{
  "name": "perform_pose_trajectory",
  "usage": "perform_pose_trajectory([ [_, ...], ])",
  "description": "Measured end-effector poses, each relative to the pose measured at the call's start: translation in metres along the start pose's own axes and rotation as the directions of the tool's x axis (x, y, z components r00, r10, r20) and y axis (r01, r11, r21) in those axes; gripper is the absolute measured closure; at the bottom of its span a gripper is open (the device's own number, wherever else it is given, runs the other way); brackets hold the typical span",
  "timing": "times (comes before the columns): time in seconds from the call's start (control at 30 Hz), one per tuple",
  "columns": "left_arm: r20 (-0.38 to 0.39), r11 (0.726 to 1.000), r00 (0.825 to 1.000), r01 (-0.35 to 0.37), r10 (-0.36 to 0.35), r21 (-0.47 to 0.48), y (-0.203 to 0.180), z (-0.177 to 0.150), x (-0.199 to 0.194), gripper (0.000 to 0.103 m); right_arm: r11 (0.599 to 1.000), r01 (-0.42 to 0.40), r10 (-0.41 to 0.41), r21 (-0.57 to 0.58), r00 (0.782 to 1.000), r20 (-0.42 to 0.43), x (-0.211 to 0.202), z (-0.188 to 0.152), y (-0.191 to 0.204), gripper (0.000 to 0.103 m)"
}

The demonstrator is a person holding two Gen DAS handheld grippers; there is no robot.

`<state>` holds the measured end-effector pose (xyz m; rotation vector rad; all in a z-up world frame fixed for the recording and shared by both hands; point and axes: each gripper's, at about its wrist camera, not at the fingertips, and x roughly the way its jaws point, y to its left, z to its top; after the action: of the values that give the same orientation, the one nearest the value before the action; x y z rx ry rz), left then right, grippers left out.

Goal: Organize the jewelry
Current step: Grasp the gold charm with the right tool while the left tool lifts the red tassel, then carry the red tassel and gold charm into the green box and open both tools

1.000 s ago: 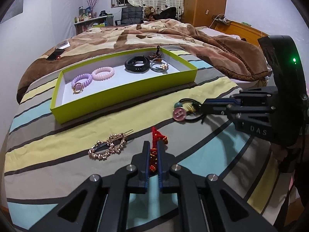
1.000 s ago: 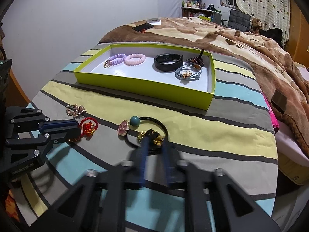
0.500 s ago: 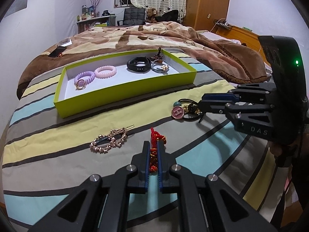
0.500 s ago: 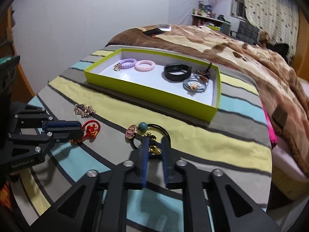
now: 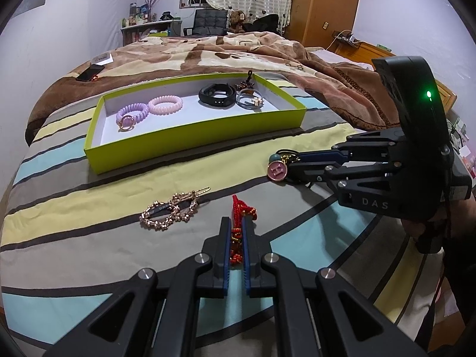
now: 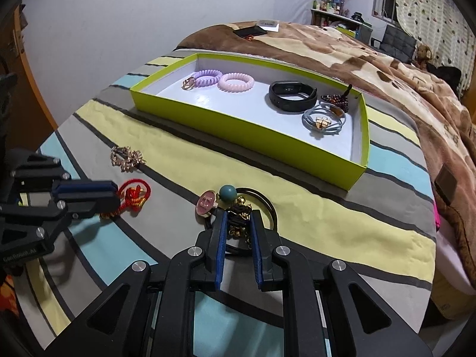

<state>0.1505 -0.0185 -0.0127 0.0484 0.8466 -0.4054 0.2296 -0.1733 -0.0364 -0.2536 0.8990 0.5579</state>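
Both grippers have risen since the earlier frame, lifting their loads off the striped bedspread point(image 5: 89, 208). The left gripper point(image 5: 236, 223) is clamped on the red knotted bracelet point(image 5: 238, 232). The right gripper point(image 6: 238, 223) grips the black charm hair tie point(image 6: 238, 217). The green tray point(image 6: 247, 128) lies beyond them.

Behind the tray point(image 5: 190, 136), shelf bottles point(image 5: 135, 22) are too small to read. The red charm's point(image 5: 238, 238) lower part is hidden between the left hand-held gripper's point(image 5: 236, 223) fingers. The hair tie's point(image 6: 261, 205) near loop is covered by the right hand-held gripper point(image 6: 236, 217)
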Motion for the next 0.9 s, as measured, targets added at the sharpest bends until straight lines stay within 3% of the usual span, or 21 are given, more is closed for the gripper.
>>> perform_pose_trajectory([
  [0.5, 0.048, 1.0, 0.999, 0.011, -0.01, -0.027, 0.003, -0.002, -0.016, 0.096, 0.994, -0.01, 0.0, 0.107, 0.995, 0.099, -0.035, -0.008, -0.003, 0.088],
  [0.9, 0.11, 0.995, 0.993, -0.03, 0.04, -0.094, 0.014, 0.014, -0.033, 0.096, 0.986, -0.017, -0.013, 0.165, 0.985, 0.175, -0.057, -0.005, -0.005, 0.088],
])
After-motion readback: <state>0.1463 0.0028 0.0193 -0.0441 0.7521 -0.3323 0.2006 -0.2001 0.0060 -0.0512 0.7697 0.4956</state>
